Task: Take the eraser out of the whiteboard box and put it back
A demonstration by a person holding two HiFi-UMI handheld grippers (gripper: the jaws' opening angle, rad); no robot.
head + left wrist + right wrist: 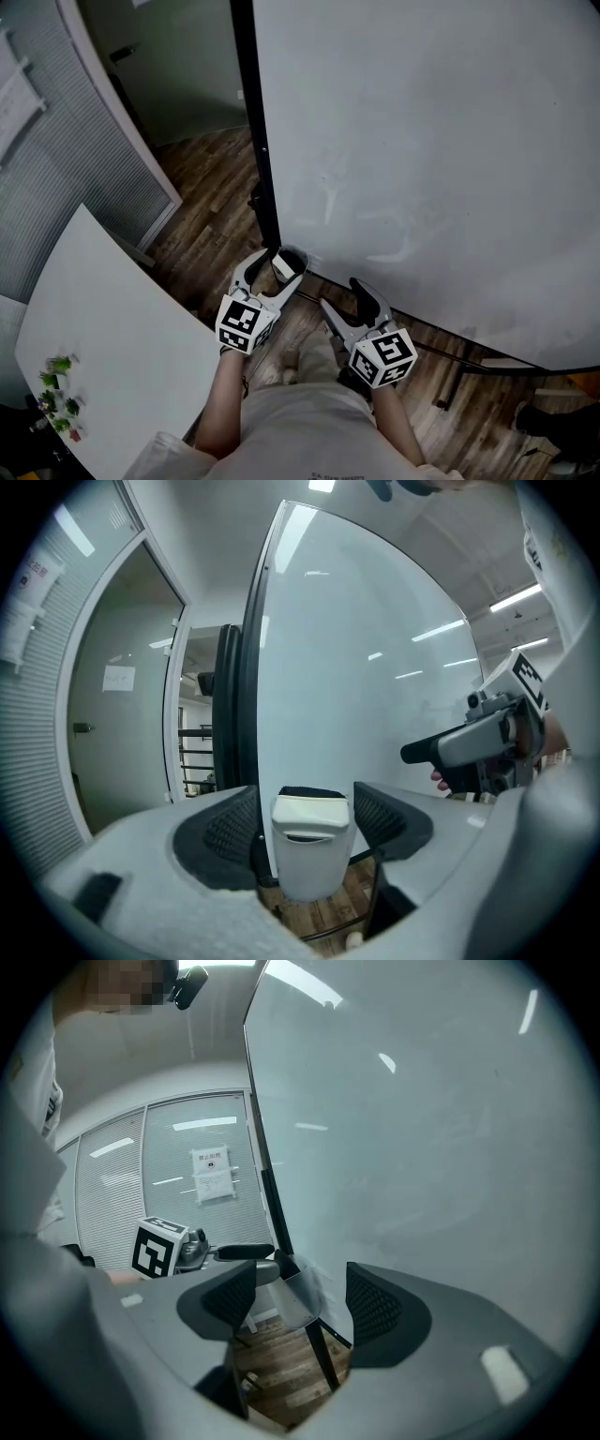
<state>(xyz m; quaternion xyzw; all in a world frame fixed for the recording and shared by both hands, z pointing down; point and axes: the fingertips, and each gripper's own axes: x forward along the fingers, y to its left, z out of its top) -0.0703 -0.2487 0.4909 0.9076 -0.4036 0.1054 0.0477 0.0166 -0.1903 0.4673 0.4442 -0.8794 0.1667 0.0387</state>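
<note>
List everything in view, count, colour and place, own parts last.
whiteboard: one, white with black frame, upright ahead
whiteboard box: one, white, at the board's lower left corner
eraser: one, black top showing, inside the box
table: one, white, left of the person
green items: a few, green and red, on the table's near corner; too small to name
floor: brown wood planks
blinds: grey, far left
left gripper: grey, jaws open around the box
right gripper: grey, jaws open, empty
</note>
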